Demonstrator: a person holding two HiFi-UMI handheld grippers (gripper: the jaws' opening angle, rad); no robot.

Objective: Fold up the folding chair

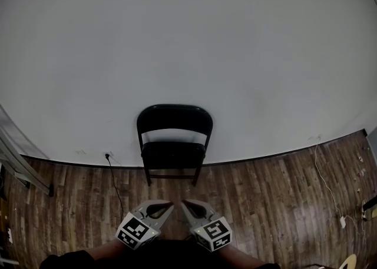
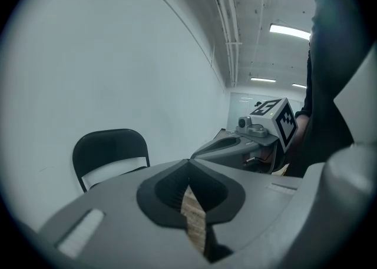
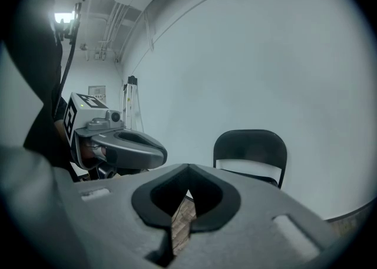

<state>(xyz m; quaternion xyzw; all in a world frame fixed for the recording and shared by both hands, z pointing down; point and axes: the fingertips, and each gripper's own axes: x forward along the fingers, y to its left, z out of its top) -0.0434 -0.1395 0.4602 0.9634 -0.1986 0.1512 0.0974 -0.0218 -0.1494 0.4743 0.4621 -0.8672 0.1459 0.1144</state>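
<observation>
Item 1: folding chair (image 1: 173, 155). Black, with a rounded backrest and a flat seat on thin metal legs. It stands unfolded with the seat down, on the wooden floor (image 1: 265, 203), its back close to the white wall (image 1: 188, 38). It sits near the middle of the head view, straight ahead of both tools and apart from them. Nothing touches it.

Item 2: left tool (image 1: 169, 206). Grey body with a black-and-white marker cube (image 1: 137, 231) at its rear, held low at the bottom of the head view. Its jaws are closed together with nothing between them; only floor boards show through the slot behind the tips. The chair appears at the left of its own view.

Item 3: right tool (image 1: 185, 205). Same build, with its own cube behind. Jaws closed together, nothing gripped. It lies just beside the left tool, and the two tips angle in toward each other with a narrow gap between them. The chair appears at the right of its own view.

Item 4: black cable (image 1: 113, 179). It runs from a point at the foot of the wall, left of the chair, across the floor toward the person.

Item 5: white cable (image 1: 327, 185). It trails over the floor at the far right.

Item 6: dark sleeves (image 1: 65, 259). Seen at the bottom edge, behind the tools
</observation>
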